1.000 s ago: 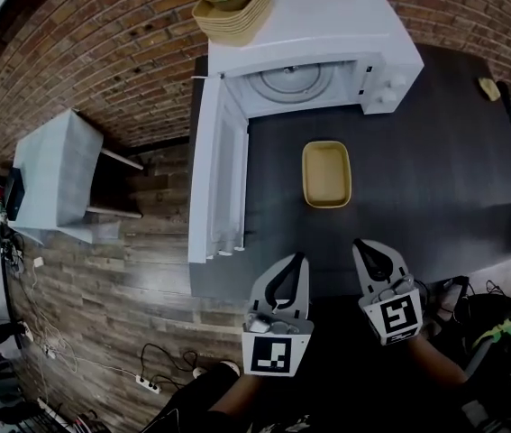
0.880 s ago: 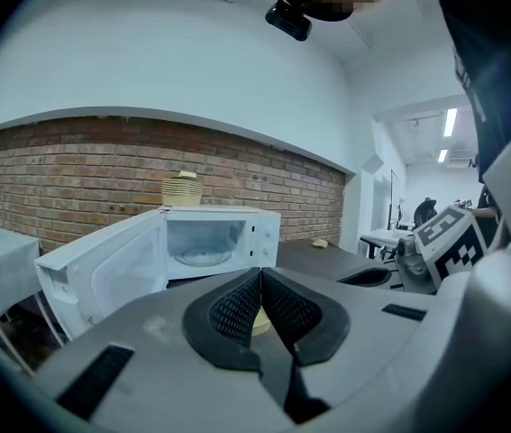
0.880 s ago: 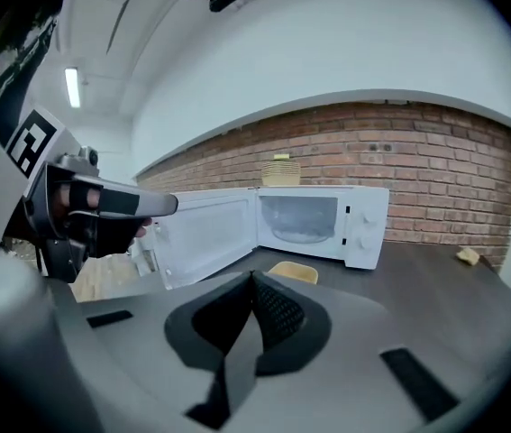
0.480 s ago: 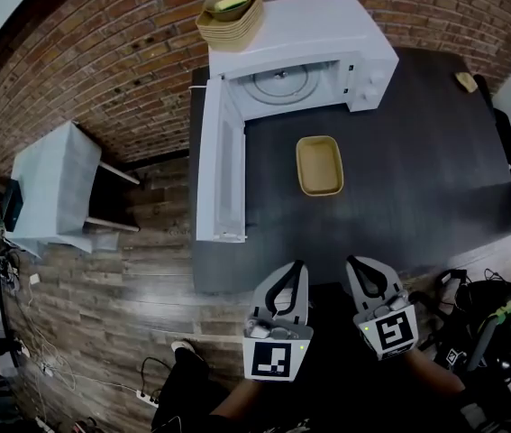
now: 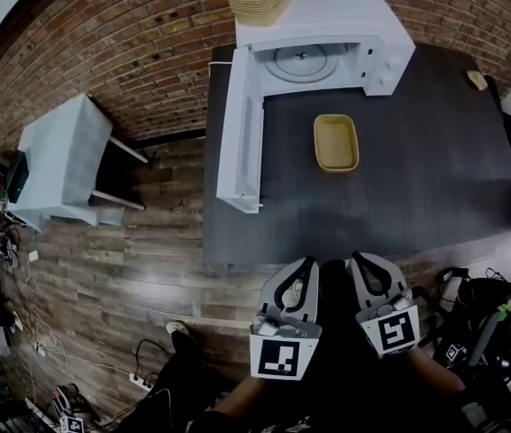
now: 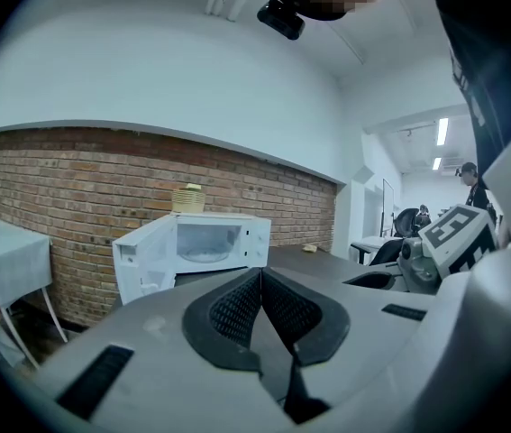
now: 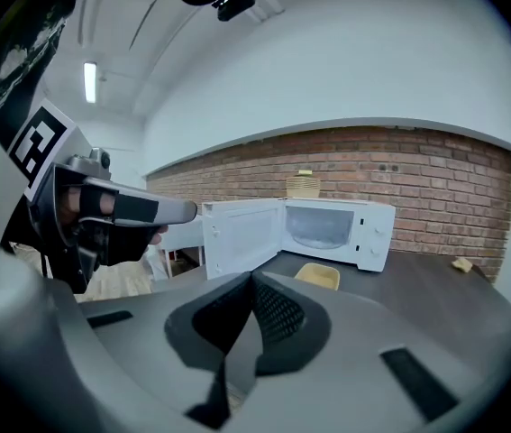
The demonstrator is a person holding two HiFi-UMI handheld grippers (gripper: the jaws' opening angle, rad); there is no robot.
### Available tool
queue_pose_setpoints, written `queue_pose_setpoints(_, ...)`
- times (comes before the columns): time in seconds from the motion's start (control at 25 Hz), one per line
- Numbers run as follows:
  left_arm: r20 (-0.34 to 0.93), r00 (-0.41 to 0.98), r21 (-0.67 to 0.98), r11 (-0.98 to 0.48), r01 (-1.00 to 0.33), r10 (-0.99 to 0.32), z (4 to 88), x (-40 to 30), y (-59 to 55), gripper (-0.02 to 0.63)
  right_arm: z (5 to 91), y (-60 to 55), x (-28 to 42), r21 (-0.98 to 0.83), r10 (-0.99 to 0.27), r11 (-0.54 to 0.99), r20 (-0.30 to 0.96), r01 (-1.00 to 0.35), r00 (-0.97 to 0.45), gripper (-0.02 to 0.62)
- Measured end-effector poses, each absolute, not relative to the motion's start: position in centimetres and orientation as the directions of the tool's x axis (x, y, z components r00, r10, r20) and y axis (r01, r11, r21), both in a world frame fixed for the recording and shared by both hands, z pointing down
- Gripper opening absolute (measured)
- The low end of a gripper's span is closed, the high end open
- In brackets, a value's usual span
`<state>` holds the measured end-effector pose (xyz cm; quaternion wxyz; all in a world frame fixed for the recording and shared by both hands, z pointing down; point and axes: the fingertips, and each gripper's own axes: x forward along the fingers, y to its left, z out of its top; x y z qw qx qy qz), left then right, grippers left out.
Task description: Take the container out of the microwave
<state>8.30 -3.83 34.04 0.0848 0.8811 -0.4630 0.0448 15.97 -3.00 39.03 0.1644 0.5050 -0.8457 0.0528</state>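
Seemingly the container (image 5: pixel 336 142) is already sitting on the table (image 5: pixel 435 179) outside the open microwave (image 5: pixel 327 25), while the left gripper (image 5: pixel 305 265) and right gripper (image 5: pixel 360 260) are hanging closed, empty.

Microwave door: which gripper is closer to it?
Left. The left gripper sits past the table's near edge, a bit right of the open door; the right gripper is beside it, farther right, below the container.
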Motion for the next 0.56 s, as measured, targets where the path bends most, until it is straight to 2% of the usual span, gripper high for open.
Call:
queue_pose_setpoints(0.24,0.154,0.53,0.109,-0.519,-0.848,-0.834,33.3,7.0,-3.2,0.009,37.7,-2.6,14.9,0.076,-0.838,0.503,0.286,-0.861,-0.465,0.063)
queue_pose_setpoints(0.56,0.14,0.506,0.079,-0.5,-0.862,-0.851,32.4,9.0,-4.3,0.009,36.9,-3.5,19.6,0.107,-0.859,0.476,0.269,-0.873,-0.436,0.063)
